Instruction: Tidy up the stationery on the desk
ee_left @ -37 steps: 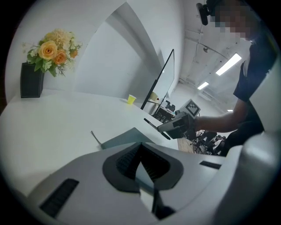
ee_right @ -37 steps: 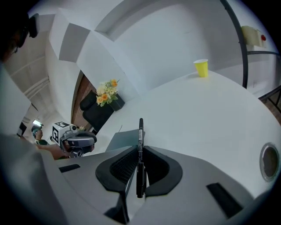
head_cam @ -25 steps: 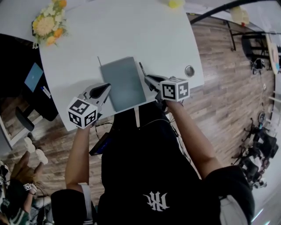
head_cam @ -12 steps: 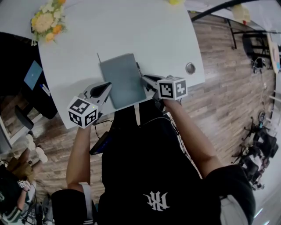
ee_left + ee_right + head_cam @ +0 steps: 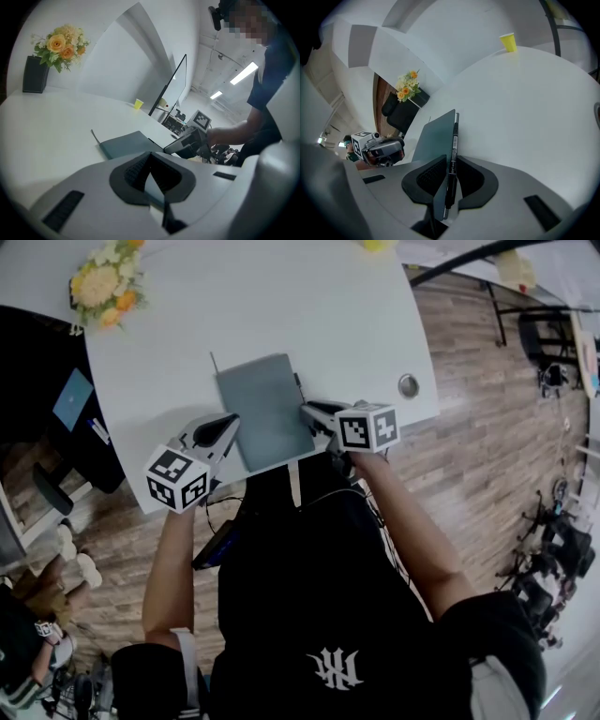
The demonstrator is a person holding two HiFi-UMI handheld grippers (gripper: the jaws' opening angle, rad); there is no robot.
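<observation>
A grey closed notebook [image 5: 264,409] lies near the front edge of the white desk [image 5: 328,315], with a thin bookmark ribbon sticking out at its far left corner. A black pen [image 5: 453,140] runs along the notebook's right edge. My right gripper [image 5: 309,412] is shut on that edge [image 5: 436,136], and the pen is pinched between its jaws together with the cover. My left gripper [image 5: 228,427] is shut on the notebook's near left edge; a thin grey sheet shows between its jaws in the left gripper view, where the notebook [image 5: 129,143] stretches away from it.
A black vase with yellow flowers [image 5: 101,287] stands at the desk's far left. A yellow cup [image 5: 507,42] sits at the far edge. A round cable hole [image 5: 408,385] is at the right. The desk's front edge runs right under both grippers, wooden floor beyond.
The right gripper has edged slightly left against the notebook's right side. The left gripper and the notebook have stayed where they were.
</observation>
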